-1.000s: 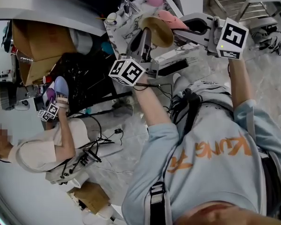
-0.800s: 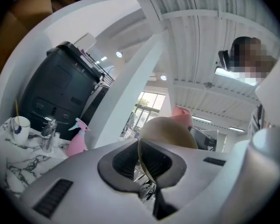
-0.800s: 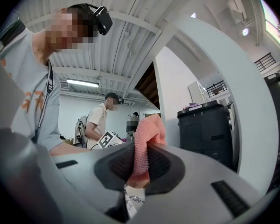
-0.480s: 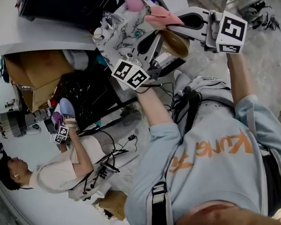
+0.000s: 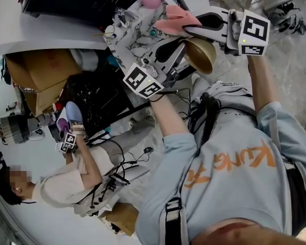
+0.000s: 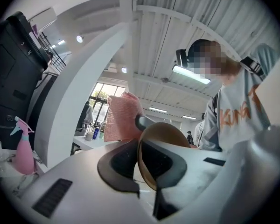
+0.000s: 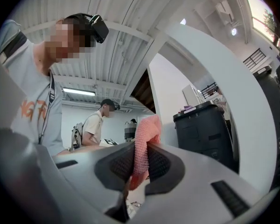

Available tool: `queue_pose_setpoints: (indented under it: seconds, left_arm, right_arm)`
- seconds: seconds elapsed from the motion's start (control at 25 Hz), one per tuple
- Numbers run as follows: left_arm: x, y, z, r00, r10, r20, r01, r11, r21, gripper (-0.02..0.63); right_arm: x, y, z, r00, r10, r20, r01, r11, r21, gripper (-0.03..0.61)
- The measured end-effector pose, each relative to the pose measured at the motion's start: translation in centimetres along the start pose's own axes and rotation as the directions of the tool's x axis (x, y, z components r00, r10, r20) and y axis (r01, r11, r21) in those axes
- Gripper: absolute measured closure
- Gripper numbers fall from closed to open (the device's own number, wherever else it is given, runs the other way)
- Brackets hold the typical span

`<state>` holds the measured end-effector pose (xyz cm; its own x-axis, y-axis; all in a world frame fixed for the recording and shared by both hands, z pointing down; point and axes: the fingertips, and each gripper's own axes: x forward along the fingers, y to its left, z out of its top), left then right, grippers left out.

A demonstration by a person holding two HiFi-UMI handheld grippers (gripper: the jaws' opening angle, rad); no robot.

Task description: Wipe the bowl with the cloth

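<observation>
The grey shirt (image 5: 229, 162) carries orange lettering that starts "KUNG". There is one brown bowl (image 5: 201, 55), one pink cloth (image 5: 176, 19), one pink spray bottle (image 6: 23, 153) and two marker cubes. Both forearms reach out from the body beside the marbled surface (image 5: 130, 32). The left hand-held gripper (image 5: 174, 52) points level, its jaws clamped on the bowl's rim with the bowl on edge in the air. The right hand-held gripper (image 5: 194, 27) tilts slightly up and pinches the cloth just beside that rim.

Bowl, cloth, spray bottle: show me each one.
Bowl (image 5: 202, 55), head view, brown wall.
Cloth (image 7: 148, 126), right gripper view, upper part.
Spray bottle (image 6: 23, 156), left gripper view, pink body.
</observation>
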<state>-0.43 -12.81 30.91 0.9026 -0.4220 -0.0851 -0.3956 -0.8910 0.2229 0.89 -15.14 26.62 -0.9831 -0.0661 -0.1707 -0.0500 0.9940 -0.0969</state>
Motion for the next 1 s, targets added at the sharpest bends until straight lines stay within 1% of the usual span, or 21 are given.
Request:
queue_pose_setpoints:
  seconds: [0.04,0.12,0.2,0.28,0.48,0.6,0.84,1.0]
  left_arm:
    - [-0.2,-0.3,0.5,0.999,-0.016,0.031,0.016,1.000,-0.002,0.578]
    - [-0.8,-0.8,1.7,0.992,-0.042,0.119,0.044,0.999,-0.011,0.578]
    - [-1.5,-1.1,3.0,0.977,-0.053,0.209,0.059,0.998,-0.024,0.578]
    - [-2.2,-1.3,3.8,0.963,-0.066,0.262,0.076,0.997,-0.028,0.578]
    - [-2.5,-1.8,5.2,0.934,-0.123,0.336,0.136,0.991,-0.016,0.578]
    - [-2.6,-1.5,6.2,0.918,-0.124,0.377,0.144,0.989,-0.025,0.578]
    - [-4.1,-0.5,7.8,0.897,-0.053,0.440,0.073,0.997,-0.029,0.578]
    - [-4.5,0.4,8.3,0.890,-0.004,0.455,0.028,0.998,-0.047,0.578]
  right_arm:
    - [0.0,0.0,0.0,1.000,0.006,0.008,-0.006,1.000,0.007,0.529]
    - [0.0,0.0,-0.2,1.000,0.017,0.014,-0.017,1.000,0.018,0.529]
    - [0.2,0.4,-0.7,0.999,0.034,0.005,-0.034,0.999,0.025,0.529]
    - [0.6,0.9,-1.2,0.998,0.056,-0.001,-0.056,0.998,0.034,0.529]
    - [1.9,1.8,-2.0,0.992,0.128,-0.002,-0.128,0.990,0.065,0.529]
    - [2.3,2.1,-2.5,0.987,0.163,-0.008,-0.162,0.983,0.080,0.529]
    - [3.4,3.8,-3.3,0.969,0.244,-0.036,-0.240,0.967,0.087,0.529]
    - [3.9,4.3,-3.5,0.962,0.273,-0.030,-0.268,0.958,0.105,0.529]
